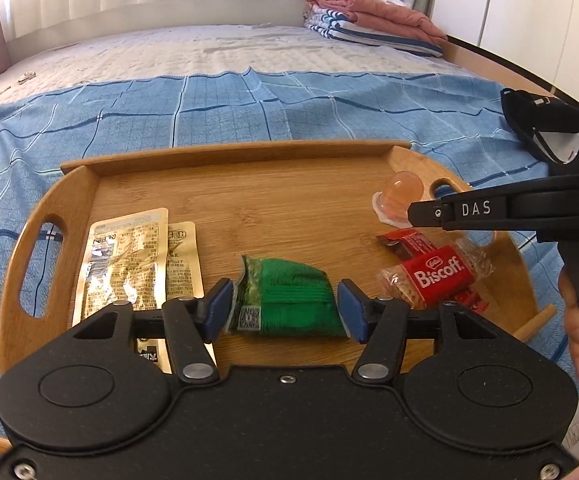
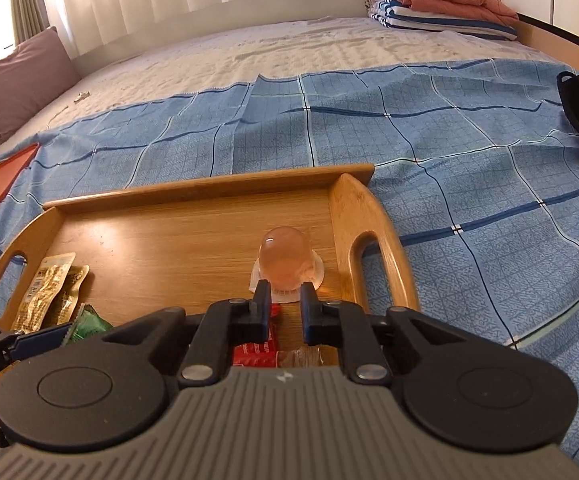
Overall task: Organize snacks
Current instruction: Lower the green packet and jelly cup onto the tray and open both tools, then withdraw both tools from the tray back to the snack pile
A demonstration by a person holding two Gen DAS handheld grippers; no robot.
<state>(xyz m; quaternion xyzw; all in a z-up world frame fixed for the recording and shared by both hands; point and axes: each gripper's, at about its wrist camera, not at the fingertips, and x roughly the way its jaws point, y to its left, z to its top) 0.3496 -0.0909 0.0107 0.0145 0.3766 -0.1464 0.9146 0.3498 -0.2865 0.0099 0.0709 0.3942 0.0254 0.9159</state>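
Left wrist view: left gripper (image 1: 285, 306) straddles the green packet (image 1: 289, 300) on the wooden tray (image 1: 249, 156), jaws apart, pads just beside its ends. Gold sachets (image 1: 129, 260) lie left, Biscoff pack (image 1: 437, 276) right. Farther right, the right gripper (image 2: 285, 296), jaws drawn together and empty, sits before the jelly cup (image 2: 287, 260). Beyond, blue cloth (image 1: 289, 108) and folded towels (image 1: 369, 20).

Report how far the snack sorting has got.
Done: all the snacks sit on the wooden tray, with the gold sachets paired on its left and the Biscoff packs together on its right.
In hand: the left gripper stands open around the green packet. The right gripper is shut at the jelly cup; whether it grips the cup is unclear.
Left: probably placing those two.
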